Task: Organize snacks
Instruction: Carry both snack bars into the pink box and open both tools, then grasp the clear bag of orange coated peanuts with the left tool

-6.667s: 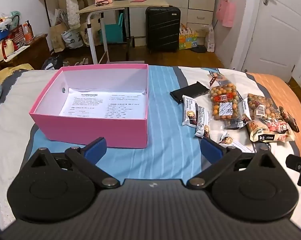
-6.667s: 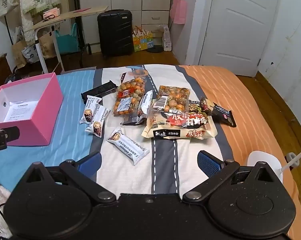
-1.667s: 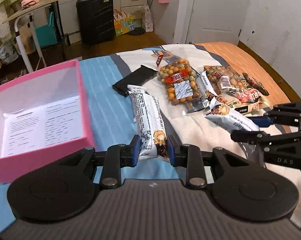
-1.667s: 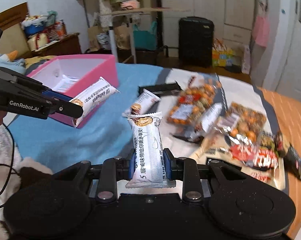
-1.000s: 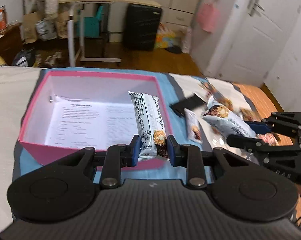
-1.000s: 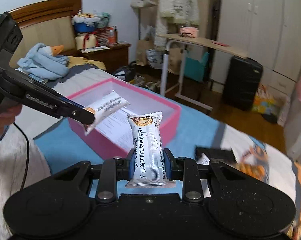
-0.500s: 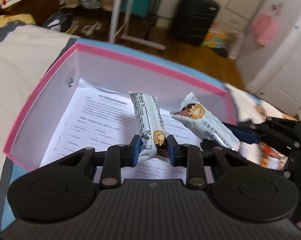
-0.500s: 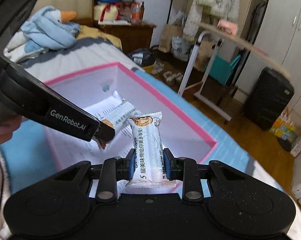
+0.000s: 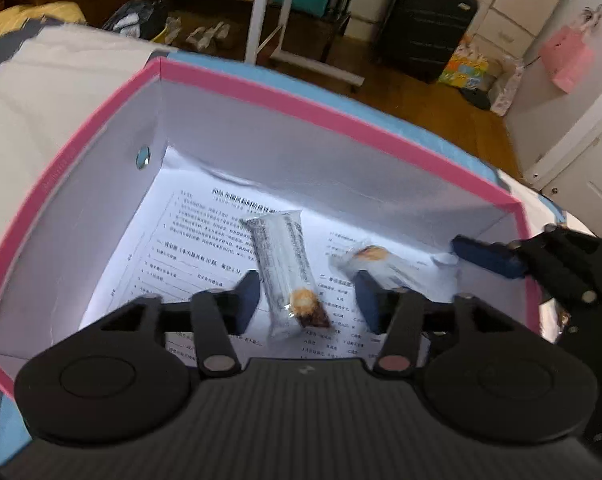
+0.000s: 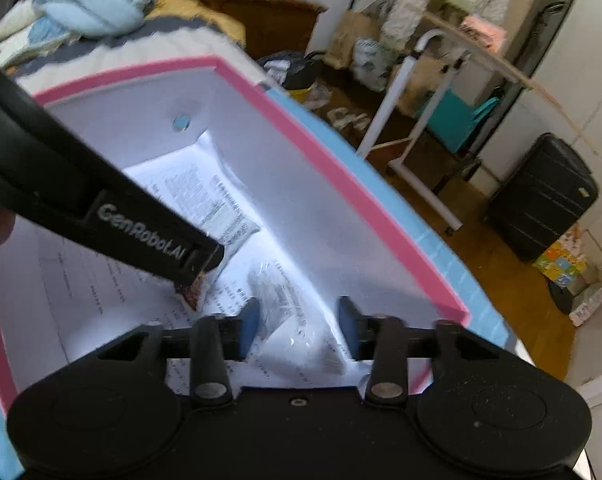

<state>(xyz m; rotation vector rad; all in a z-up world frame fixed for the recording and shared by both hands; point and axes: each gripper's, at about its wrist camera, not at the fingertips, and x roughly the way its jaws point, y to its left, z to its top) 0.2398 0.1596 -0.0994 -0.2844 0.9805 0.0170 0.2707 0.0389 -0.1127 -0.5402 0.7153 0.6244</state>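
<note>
Left wrist view shows both grippers, left gripper (image 9: 307, 300) and right gripper (image 10: 299, 326), fingers just opening, snack bars (image 9: 287, 270) released (dropped for storing) onto the paper inside the pink box (image 9: 301, 106).

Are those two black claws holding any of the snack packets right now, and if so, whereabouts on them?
Nothing is held. Both claws have just been opening: the left gripper stands clear of its snack bar, and the right gripper of its packet, both inside the pink box.
</note>
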